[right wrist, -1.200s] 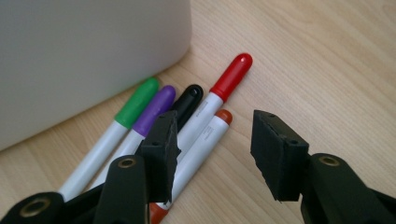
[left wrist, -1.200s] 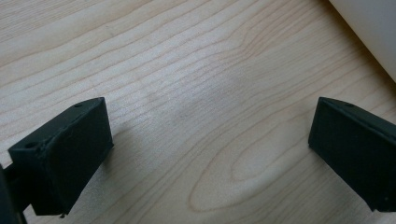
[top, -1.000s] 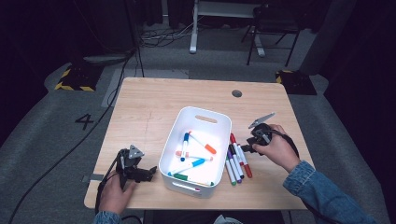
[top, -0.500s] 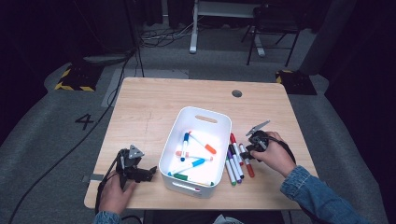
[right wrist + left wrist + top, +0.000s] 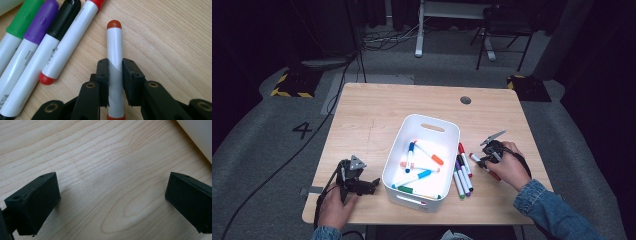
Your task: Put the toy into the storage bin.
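The right gripper (image 5: 115,75), jaws just closed, clamps a smooth white cylindrical marker with orange-red end caps (image 5: 114,53), pointing twelve o'clock. The left gripper (image 5: 112,202) gapes empty over pale woodgrain table (image 5: 105,157); the marker's finish is probably plastic.

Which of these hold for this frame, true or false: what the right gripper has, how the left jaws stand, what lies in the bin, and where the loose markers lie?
1. The right gripper is shut on a red-tipped marker. True; its jaws have just closed on it.
2. The left gripper holds a marker. False: its jaws stand apart over bare table.
3. The white bin holds several markers. True.
4. The loose markers lie left of the bin. False: they lie at its right side.
5. The held marker stands upright in the bin. False: it lies on the table, outside the bin.
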